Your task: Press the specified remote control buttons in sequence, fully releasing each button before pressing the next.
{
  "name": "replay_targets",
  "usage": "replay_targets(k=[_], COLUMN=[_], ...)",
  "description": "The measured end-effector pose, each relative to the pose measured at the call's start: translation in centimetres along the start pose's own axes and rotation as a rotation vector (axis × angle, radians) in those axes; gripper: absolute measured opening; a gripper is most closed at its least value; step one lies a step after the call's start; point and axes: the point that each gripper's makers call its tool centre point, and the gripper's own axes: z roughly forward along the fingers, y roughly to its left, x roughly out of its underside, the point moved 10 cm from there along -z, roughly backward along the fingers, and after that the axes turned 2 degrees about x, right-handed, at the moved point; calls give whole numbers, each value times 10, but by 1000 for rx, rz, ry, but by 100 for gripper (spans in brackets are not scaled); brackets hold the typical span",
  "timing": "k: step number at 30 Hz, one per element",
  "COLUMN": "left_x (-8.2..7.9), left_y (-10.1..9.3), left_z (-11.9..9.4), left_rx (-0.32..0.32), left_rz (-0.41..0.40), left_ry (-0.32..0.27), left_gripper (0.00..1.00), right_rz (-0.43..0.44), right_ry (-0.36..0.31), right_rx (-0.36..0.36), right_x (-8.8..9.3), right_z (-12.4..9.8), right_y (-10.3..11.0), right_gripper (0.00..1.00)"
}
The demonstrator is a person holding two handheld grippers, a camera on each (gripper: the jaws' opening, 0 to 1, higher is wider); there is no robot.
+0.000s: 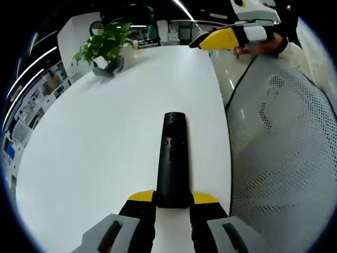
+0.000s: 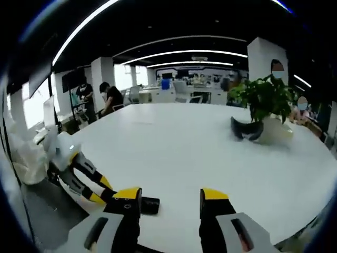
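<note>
White tabletop runs wide and bare across an open office with strip lights overhead. Taking the left gripper view from left to right: a leafy potted plant stands at the far left of the table with a dark, curved object lying just beside its base; in the middle the black remote control lies flat on the table, pointing away from the camera, its near end clamped between the yellow-tipped jaws of the left gripper; at the upper right the other, right gripper hangs over the far table edge, and below it a white mesh chair back stands beside the table. In the right gripper view, at the far left two people stand by desks in the background; lower left, the left gripper reaches in over the table edge, with the dark end of the remote control showing just past the near jaw; the right gripper holds its jaws wide apart over the table with nothing between them; farther right the potted plant stands on the table with the dark curved object at its foot.
</note>
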Motion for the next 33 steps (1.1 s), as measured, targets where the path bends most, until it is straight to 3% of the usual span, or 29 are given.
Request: replay_targets(k=[7,11,15,20,24,33], left_x=[-1,-3,-5,-9,-13,-13], left_y=[23,35,49,67,84,111], left_z=[-2,-2,-2,-3,-4,0], left_rx=[-14,-14,-5,0,-7,-14], left_rz=[17,30,51,72,84,105], left_ry=[31,44,64,74,80,97], left_gripper=[23,23,23,23,23,23], right_rz=[-28,-119,-102,-102,-98,-105], right_ry=[-6,-40,-11,15,1,27], right_rx=[3,-9,-21,-7,8,1], right_x=[4,2,4,6,5,8], right_z=[5,4,7,9,8,9], right_y=[3,10,8,8,6,7], right_gripper=[62,66,68,79,86,84])
